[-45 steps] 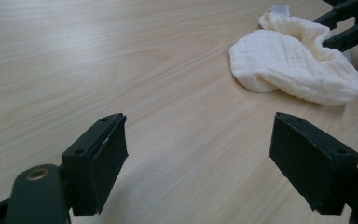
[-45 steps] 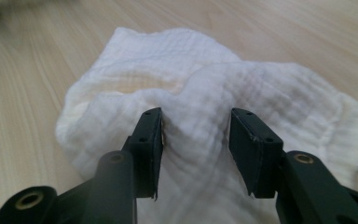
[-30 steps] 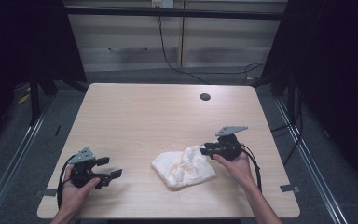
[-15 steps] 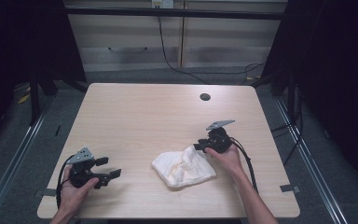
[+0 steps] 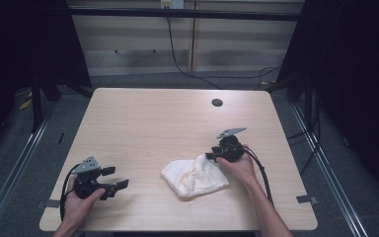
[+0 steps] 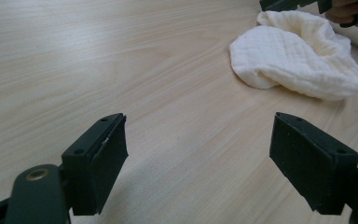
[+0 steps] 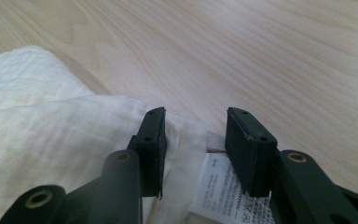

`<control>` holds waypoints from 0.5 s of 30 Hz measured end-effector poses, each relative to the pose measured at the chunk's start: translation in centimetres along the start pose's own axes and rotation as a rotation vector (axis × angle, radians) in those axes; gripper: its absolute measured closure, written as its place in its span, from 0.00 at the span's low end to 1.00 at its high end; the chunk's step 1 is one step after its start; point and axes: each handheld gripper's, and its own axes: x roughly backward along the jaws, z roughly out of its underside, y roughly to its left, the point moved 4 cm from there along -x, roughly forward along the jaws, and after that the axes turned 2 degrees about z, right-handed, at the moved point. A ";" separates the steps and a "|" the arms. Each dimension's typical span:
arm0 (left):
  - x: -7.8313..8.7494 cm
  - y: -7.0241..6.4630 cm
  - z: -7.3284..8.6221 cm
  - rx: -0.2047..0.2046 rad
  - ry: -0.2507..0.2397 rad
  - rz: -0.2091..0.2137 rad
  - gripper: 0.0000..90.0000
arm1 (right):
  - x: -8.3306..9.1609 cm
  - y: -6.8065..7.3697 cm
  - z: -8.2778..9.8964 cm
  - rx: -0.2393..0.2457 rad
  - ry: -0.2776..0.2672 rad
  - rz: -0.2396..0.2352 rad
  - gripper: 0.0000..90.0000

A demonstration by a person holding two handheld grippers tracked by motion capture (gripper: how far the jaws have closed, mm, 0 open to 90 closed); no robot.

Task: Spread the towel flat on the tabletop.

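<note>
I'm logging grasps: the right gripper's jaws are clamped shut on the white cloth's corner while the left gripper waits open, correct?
Not quite. In the right gripper view the right gripper stands with jaws apart over the white cloth, its pads not pressing the fabric; they have just been opening. The left gripper does wait open.

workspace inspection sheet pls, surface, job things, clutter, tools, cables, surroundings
surface: light wooden table, bare apart from a round dark hole near the far edge
job's things: one crumpled white cloth at the near right; its printed care label lies on the wood beside the cloth's edge
clutter: nothing seen
grippers: left tool open, nothing between the jaws, near the table's left corner, apart from the cloth; right tool at the cloth's edge, jaws just opened further, cloth edge and label between them, pads not pressing
cables: one black cable trails from the right tool along the forearm; another loops from the left tool
surroundings: grey floor, pale cabinets behind, dark curtains at both sides
</note>
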 end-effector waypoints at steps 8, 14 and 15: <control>0.0 0.0 0.0 -0.002 0.000 -0.002 0.21 | 0.0 -0.2 0.0 0.018 0.010 0.030 0.68; 0.0 0.0 0.0 -0.003 0.000 -0.003 0.21 | -0.1 0.6 -0.1 0.032 0.032 -0.013 0.95; 0.0 0.0 0.0 -0.003 0.000 -0.002 0.21 | -0.1 0.5 -0.2 0.003 0.027 -0.024 0.96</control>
